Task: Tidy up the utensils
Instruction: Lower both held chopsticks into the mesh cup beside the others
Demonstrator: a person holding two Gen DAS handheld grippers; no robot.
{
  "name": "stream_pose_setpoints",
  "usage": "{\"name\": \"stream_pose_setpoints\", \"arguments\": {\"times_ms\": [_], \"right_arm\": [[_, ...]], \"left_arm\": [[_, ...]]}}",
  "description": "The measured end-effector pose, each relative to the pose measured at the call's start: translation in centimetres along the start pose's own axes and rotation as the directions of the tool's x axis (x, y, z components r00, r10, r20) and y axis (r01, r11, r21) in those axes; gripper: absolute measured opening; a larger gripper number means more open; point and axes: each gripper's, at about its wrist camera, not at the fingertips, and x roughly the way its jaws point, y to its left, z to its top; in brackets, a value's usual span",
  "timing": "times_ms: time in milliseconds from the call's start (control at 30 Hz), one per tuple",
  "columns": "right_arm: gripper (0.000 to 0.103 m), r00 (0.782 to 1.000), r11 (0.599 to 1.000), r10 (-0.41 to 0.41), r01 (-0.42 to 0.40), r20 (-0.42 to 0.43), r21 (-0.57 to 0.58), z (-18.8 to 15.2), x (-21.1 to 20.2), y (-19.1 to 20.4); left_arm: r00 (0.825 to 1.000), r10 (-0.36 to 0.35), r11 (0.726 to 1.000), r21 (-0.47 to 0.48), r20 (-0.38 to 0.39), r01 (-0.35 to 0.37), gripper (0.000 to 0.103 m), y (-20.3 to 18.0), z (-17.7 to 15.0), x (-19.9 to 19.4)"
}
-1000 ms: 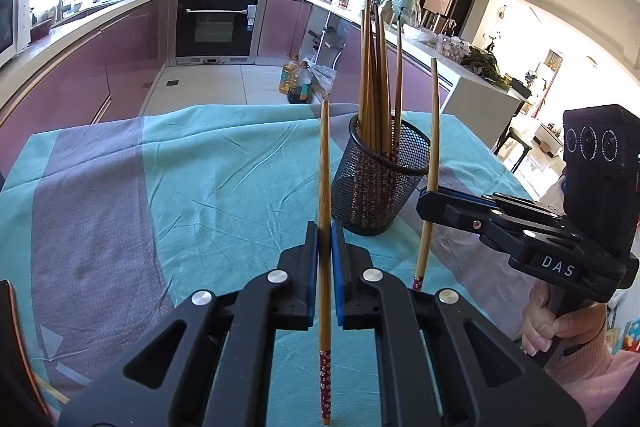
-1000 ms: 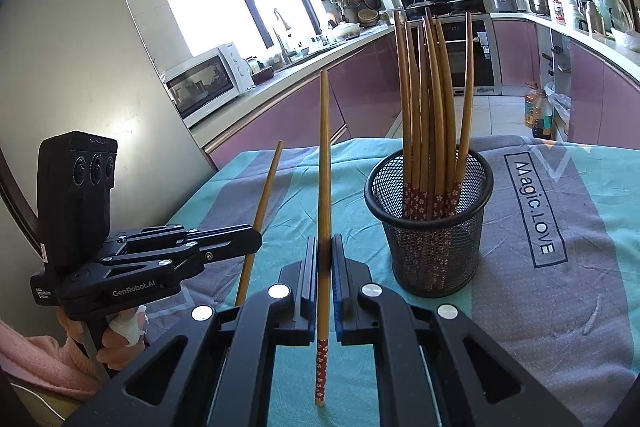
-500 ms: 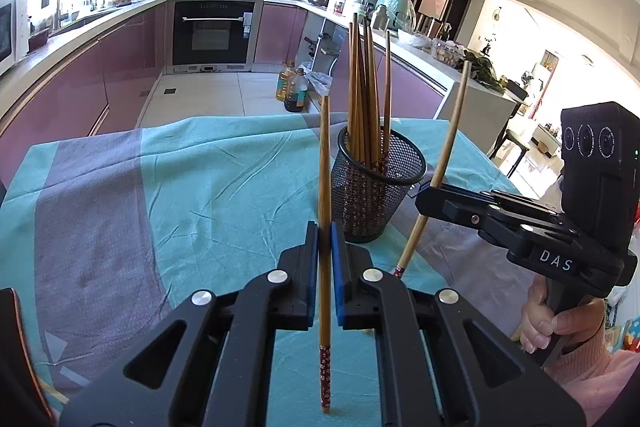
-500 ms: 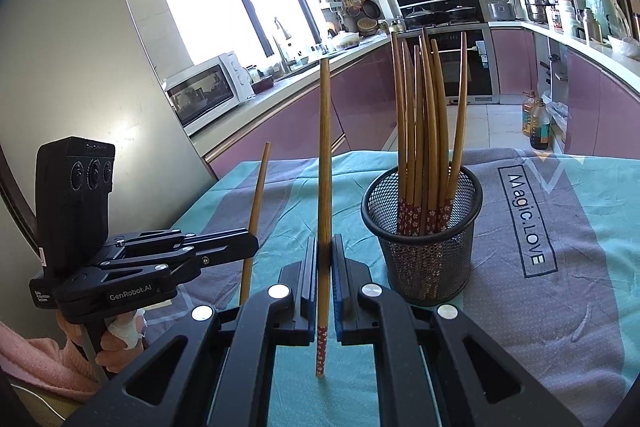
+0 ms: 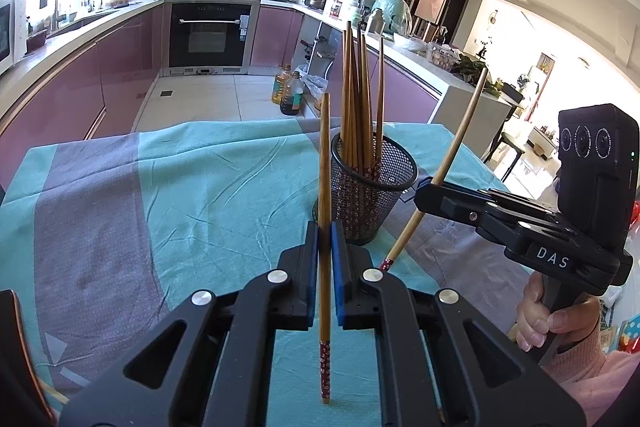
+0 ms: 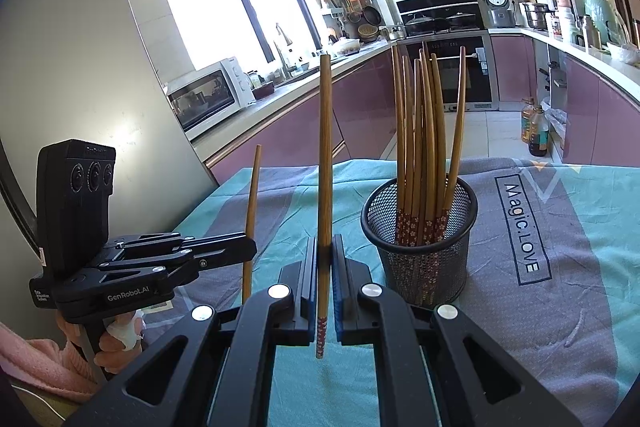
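Teal-grey tablecloth (image 5: pixel 200 187) (printed lettering), built-in oven (image 5: pixel 212 35), microwave (image 6: pixel 208 97), oil bottles (image 5: pixel 289 95)

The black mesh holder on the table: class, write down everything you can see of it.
The mesh holder is a round black wire-mesh cup with a solid rim, slightly tapered toward its base. It stands upright on the teal and grey tablecloth. Inside stands a bundle of brown wooden chopsticks, their red flower-patterned ends down and visible through the mesh, tips fanning above the rim. Neither hand-held gripper touches it.
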Motion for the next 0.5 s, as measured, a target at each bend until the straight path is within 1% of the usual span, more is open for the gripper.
{"name": "stream_pose_setpoints", "arguments": {"times_ms": [500], "right_arm": [[0.006,1.000,1.000,-0.006,0.006,0.016,-0.012,0.57,-0.68,0.25]], "left_arm": [[1.000,0.000,1.000,0.010,0.013,0.000,0.007,-0.32,0.46,-0.15]]}}
